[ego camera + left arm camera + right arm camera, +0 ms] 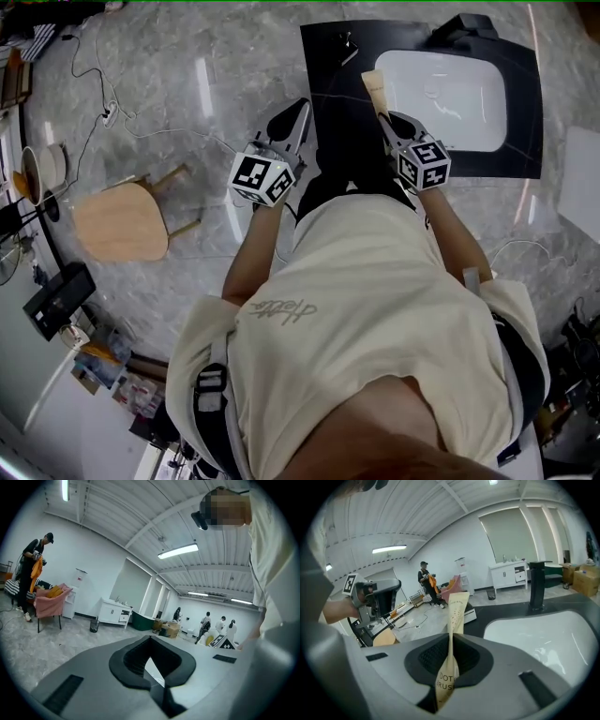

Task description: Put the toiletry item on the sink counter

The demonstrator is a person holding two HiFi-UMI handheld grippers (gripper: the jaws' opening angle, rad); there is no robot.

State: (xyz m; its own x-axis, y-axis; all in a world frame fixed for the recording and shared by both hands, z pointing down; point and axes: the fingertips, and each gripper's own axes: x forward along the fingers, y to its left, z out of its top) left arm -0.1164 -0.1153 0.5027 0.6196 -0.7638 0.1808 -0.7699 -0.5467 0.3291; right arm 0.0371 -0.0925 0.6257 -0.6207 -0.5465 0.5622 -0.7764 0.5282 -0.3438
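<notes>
My right gripper (386,114) is shut on a flat beige paper packet (375,89) with dark print, which sticks out past the jaws over the left part of the black sink counter (328,66). In the right gripper view the packet (457,609) stands on edge, clamped between the right gripper's (452,637) jaws, with the white basin (543,639) to its right and the black faucet (536,590) behind. My left gripper (302,105) hangs over the floor just left of the counter's edge. In its own view the left gripper (150,639) has its jaws together with nothing between them.
A wooden stool (117,220) stands on the marble floor to the left, with cables (103,112) trailing nearby. A white cabinet (112,613), a pink chair (49,602) and several people stand farther off in the room. A small black clip (347,42) lies on the counter's far left.
</notes>
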